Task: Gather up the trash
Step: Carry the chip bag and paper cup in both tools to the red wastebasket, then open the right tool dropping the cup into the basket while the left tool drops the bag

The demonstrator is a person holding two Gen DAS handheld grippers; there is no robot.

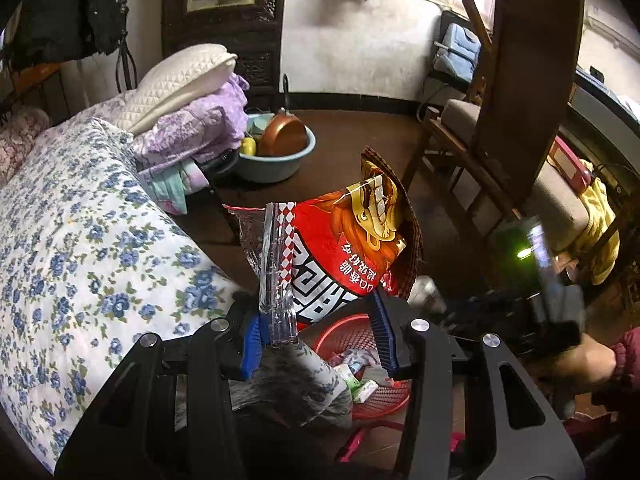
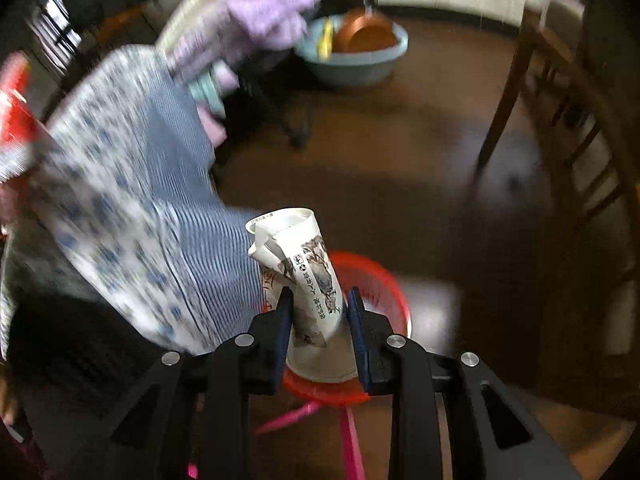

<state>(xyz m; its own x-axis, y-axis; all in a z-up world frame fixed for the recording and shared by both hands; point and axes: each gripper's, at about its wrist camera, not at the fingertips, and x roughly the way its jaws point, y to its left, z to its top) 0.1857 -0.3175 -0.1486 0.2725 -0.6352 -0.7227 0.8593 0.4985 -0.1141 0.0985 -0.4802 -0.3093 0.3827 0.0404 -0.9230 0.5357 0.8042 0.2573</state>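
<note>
My left gripper (image 1: 316,332) holds a red snack bag (image 1: 340,248) with a lion print between its blue pads, jaws wide around it, above a red mesh trash basket (image 1: 384,404) with wrappers inside. My right gripper (image 2: 320,320) is shut on a crushed white paper cup (image 2: 308,280) with printed pictures, held over the same red basket (image 2: 384,280). The right gripper and the hand holding it show blurred at the right of the left wrist view (image 1: 560,304). The red bag shows at the left edge of the right wrist view (image 2: 14,120).
A bed with a blue-flowered quilt (image 1: 80,240) lies on the left, with folded purple bedding (image 1: 200,128) and a pillow. A teal basin (image 1: 276,152) with a copper pan stands on the dark floor. Wooden chairs (image 1: 480,152) stand on the right. The right wrist view is motion-blurred.
</note>
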